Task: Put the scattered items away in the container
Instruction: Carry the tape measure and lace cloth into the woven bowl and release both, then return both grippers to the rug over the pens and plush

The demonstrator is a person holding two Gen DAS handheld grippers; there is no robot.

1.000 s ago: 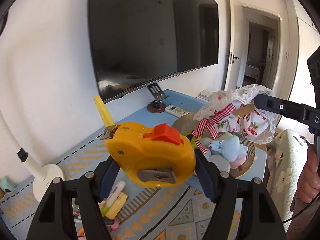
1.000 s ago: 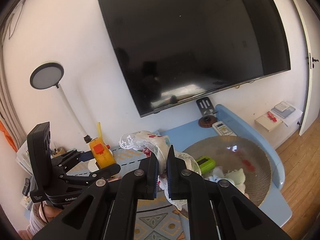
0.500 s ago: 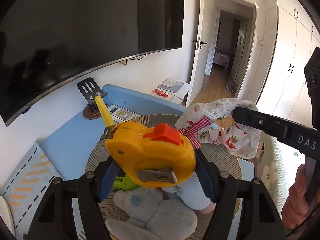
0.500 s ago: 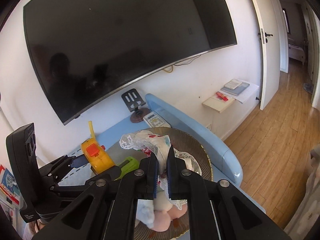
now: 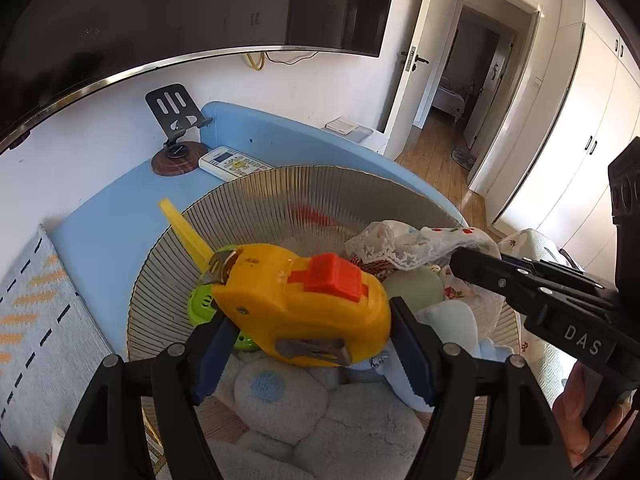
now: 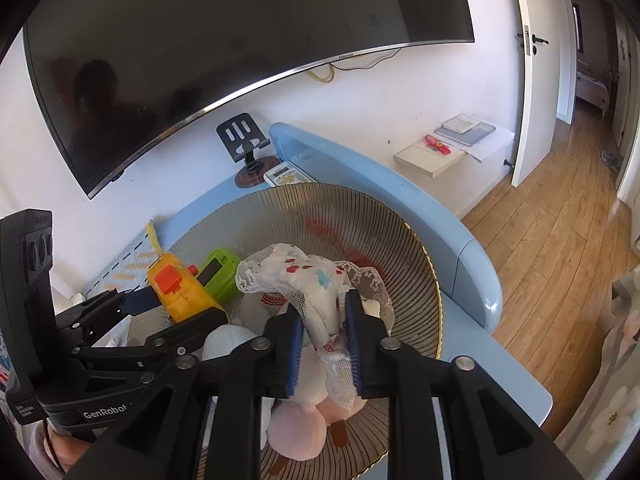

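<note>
Left wrist view: the left gripper (image 5: 308, 344) is clamped on a yellow tape measure (image 5: 304, 312) w/ an orange-red lock button, a short bit of yellow blade sticking out toward the upper left. It hangs over the ribbed round bowl (image 5: 280, 188) on the blue table (image 5: 116, 220) — the bowl holds a pale blue plush toy (image 5: 288, 404) and a green gadget (image 5: 204, 300) peeking from behind the tape. At right the right gripper (image 5: 464, 260) comes in over the bowl carrying a lacy floral cloth (image 5: 416, 240). Right wrist view: the right gripper (image 6: 324, 344) has its jaws pinched narrow on the lace-trimmed floral cloth (image 6: 308, 280), which bunches up above the pads and dangles below them, directly above the bowl (image 6: 400, 240) and a pink plush (image 6: 296, 428) inside. The left gripper (image 6: 172, 308) w/ the tape measure (image 6: 180, 292) sits over the bowl's left side, next to the green gadget (image 6: 220, 268). Step in hand, as I read it: both items are carried over the container, release not yet done. Next move prob calls for a small dip and opening both sets of jaws — the cloth could snag on the pads, so open wide and lift straight off.
</note>
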